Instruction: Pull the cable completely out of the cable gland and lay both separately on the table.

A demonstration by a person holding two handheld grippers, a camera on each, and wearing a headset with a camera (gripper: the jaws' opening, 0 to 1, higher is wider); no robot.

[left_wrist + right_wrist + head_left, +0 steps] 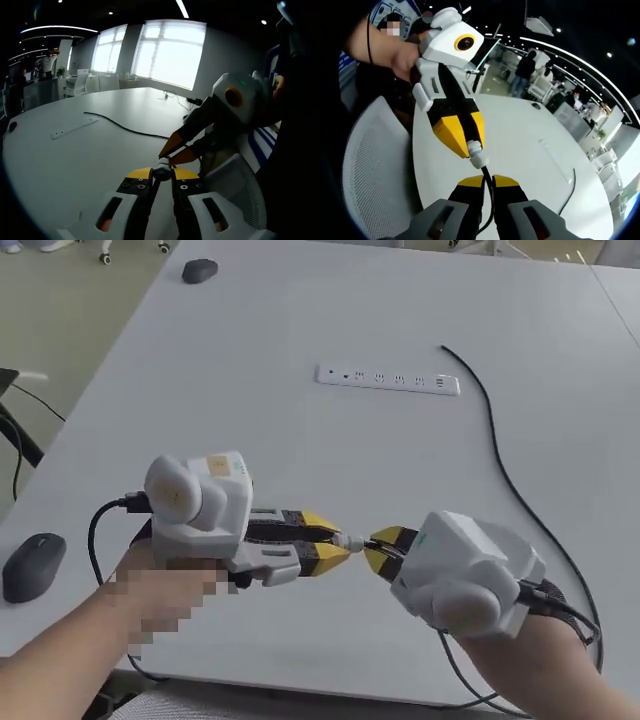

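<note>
Both grippers are up over the near edge of the white table (300,440), nose to nose. The left gripper (340,546) has its yellow-tipped jaws closed tight on the small white cable gland (352,539), which pokes out past the tips toward the other tool. The right gripper (373,547) is just beside it, jaws pinched on the thin black cable (491,187). In the right gripper view the cable runs straight out of the gland's end and down between those two yellow tips, so the cable is not out of the gland. Gland and cable are both held in the air, clear of the tabletop, in the short gap between the two tools.

Farther back on the table lies a white power strip (388,379), and a long black cord (500,460) snakes down the right side. A dark computer mouse (33,566) sits at the near left edge, and another mouse (200,270) at the far end.
</note>
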